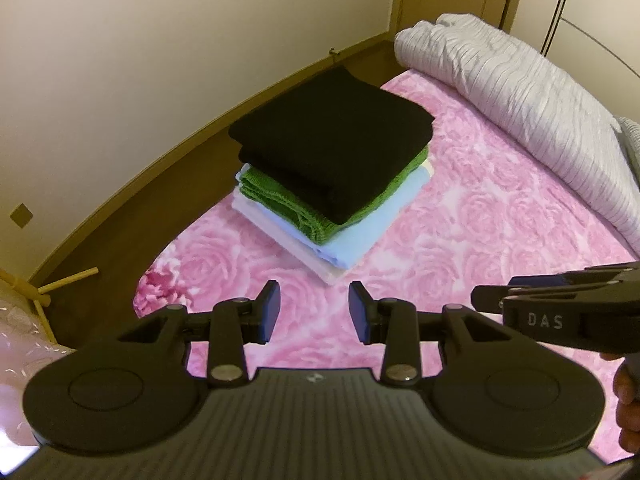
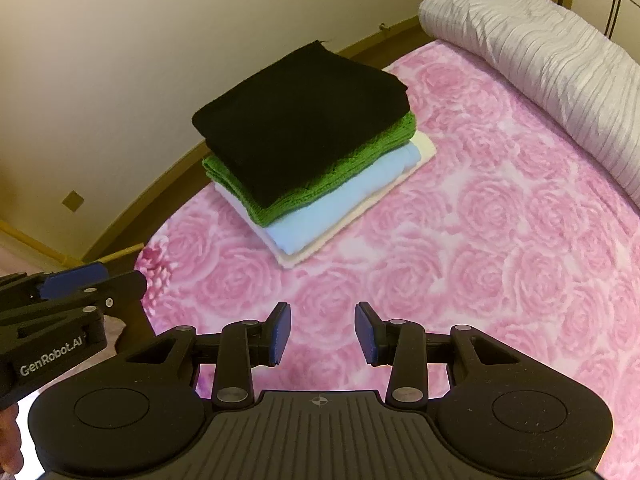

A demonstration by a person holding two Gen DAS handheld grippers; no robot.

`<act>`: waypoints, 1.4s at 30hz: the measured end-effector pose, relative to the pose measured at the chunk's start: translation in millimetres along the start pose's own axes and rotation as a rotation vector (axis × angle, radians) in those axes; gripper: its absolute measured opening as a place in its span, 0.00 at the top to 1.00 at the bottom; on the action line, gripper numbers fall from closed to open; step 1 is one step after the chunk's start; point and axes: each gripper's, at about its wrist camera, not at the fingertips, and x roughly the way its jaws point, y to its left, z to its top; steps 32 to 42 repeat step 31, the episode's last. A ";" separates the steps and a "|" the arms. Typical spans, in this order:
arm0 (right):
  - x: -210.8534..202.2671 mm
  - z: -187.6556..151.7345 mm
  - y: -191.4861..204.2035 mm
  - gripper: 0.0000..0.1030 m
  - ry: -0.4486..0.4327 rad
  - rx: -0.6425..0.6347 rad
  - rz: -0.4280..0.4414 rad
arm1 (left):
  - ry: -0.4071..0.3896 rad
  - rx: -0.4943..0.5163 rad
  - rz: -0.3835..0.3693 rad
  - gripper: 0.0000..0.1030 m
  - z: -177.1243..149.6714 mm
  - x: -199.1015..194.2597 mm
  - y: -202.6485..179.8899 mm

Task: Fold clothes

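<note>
Four folded clothes (image 1: 332, 160) are seen stacked on the pink bedspread (image 1: 460, 220) near the bed's corner, no unfolded garment is visible, and both the left gripper (image 1: 314, 312) and right gripper (image 2: 322, 330) are held partly open and empty.

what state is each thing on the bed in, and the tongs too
black garment: folded, top of the stack
green knit: folded, under the black one
light blue garment: folded, under the green knit
cream garment: folded flat, bottom of the stack
grey quilt: bunched along the far side of the bed
left tongs: open, empty
right tongs: open, empty
</note>
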 end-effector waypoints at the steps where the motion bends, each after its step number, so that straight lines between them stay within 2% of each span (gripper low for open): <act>1: 1.8 1.7 -1.0 0.62 0.003 0.001 0.000 | 0.008 -0.003 -0.001 0.68 1.3 3.3 0.3; 10: 20.8 18.7 -10.4 0.62 0.032 0.017 -0.010 | 0.053 -0.011 -0.007 0.68 10.4 28.6 2.3; 22: 39.4 37.4 -10.3 0.62 0.059 0.021 -0.012 | 0.072 -0.031 -0.003 0.68 22.7 50.3 10.2; 30: 37.5 38.3 -3.5 0.62 0.048 0.016 -0.009 | 0.033 -0.032 0.004 0.68 26.6 42.8 16.0; 42: 35.7 37.4 -2.2 0.62 0.045 0.015 -0.009 | 0.031 -0.034 0.002 0.68 26.5 40.7 16.6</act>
